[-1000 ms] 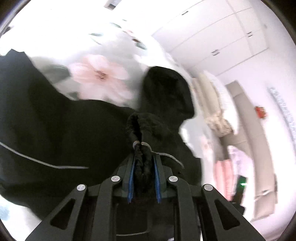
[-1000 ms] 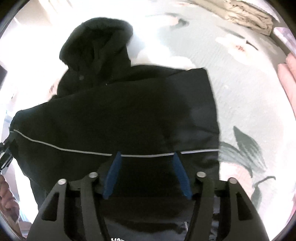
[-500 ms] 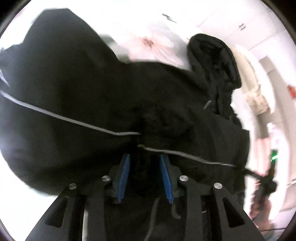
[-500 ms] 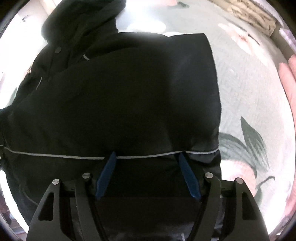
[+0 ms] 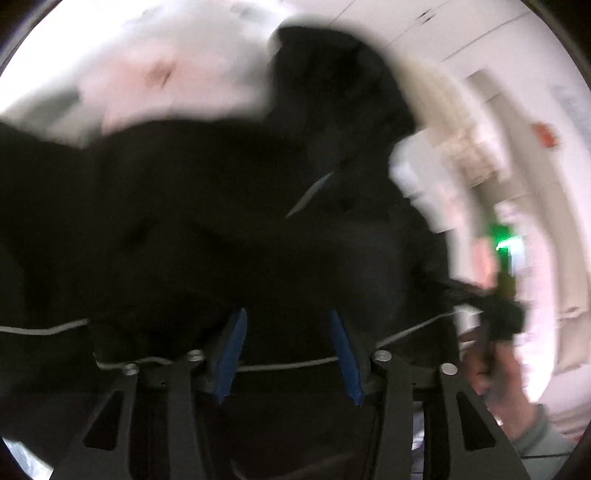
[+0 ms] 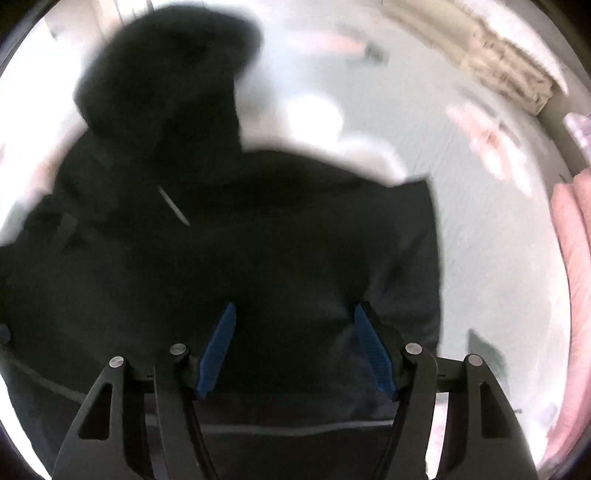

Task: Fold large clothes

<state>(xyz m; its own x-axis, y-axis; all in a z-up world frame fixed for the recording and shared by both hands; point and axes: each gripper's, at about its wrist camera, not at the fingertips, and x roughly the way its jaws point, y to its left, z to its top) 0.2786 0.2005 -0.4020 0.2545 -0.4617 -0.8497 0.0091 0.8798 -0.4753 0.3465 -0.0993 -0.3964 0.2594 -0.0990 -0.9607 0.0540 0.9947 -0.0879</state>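
A black hooded jacket point(image 5: 221, 221) with thin grey piping lies spread on a floral bedspread point(image 6: 461, 221), its hood point(image 6: 166, 74) at the far end. My left gripper point(image 5: 288, 332) hangs close over the jacket's near edge. Its blue pads stand apart and are closing; the piped hem runs across between them, and neither pad visibly presses on it. My right gripper point(image 6: 295, 321) is open wide just above the flat black cloth and grips nothing. The left wrist view is badly blurred.
A person's hand point(image 5: 495, 373) in a grey sleeve holds the other gripper at the jacket's right edge. Folded beige bedding point(image 6: 498, 62) lies at the bed's far right, with pink cloth point(image 6: 572, 258) along the right rim. White cupboards point(image 5: 461, 29) stand beyond the bed.
The left gripper had a bunch of black cloth pinched; its pads now stand apart over the hem. Both grippers came down closer to the jacket, which now fills more of each view.
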